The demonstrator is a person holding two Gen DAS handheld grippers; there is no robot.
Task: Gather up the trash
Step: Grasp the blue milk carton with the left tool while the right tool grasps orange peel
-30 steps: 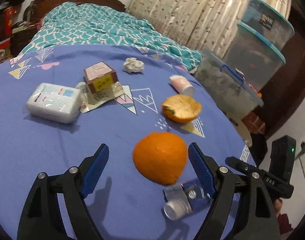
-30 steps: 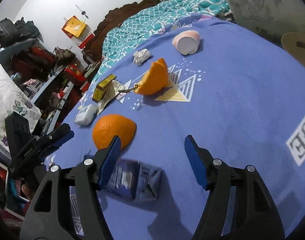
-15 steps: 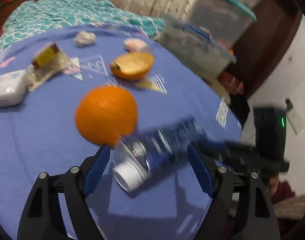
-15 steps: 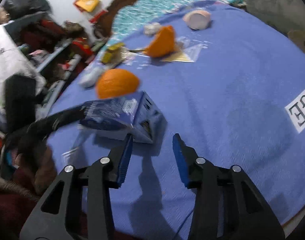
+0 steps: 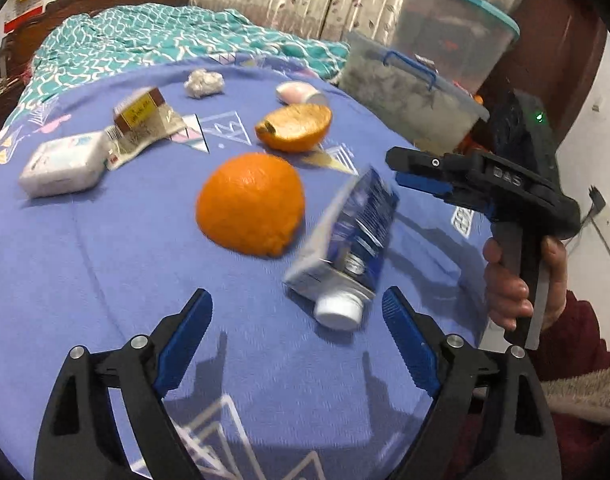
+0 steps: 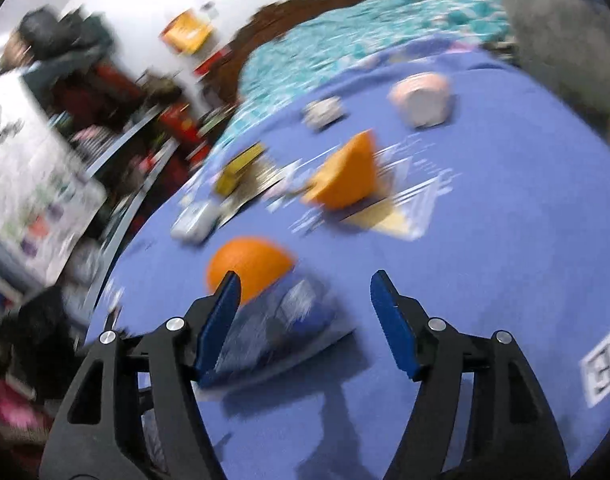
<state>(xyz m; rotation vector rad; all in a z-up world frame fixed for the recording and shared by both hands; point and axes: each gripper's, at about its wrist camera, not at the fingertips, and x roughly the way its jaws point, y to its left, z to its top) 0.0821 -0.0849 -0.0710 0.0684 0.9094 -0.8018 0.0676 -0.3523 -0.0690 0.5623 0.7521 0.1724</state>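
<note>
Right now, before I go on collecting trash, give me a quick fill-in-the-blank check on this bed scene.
1. The blue squeeze tube has a ____ cap.
2. The domed orange half lies cut side ____ on the purple bedsheet.
3. Beyond the second orange half lies a crumpled ____ ball.

Missing: white; down; paper

Your left wrist cam looks down across the bed (image 5: pixel 105 248) from close up. Your right one faces the cluttered wall, blurry. Both catch the orange half (image 5: pixel 251 204) (image 6: pixel 249 266).
</note>
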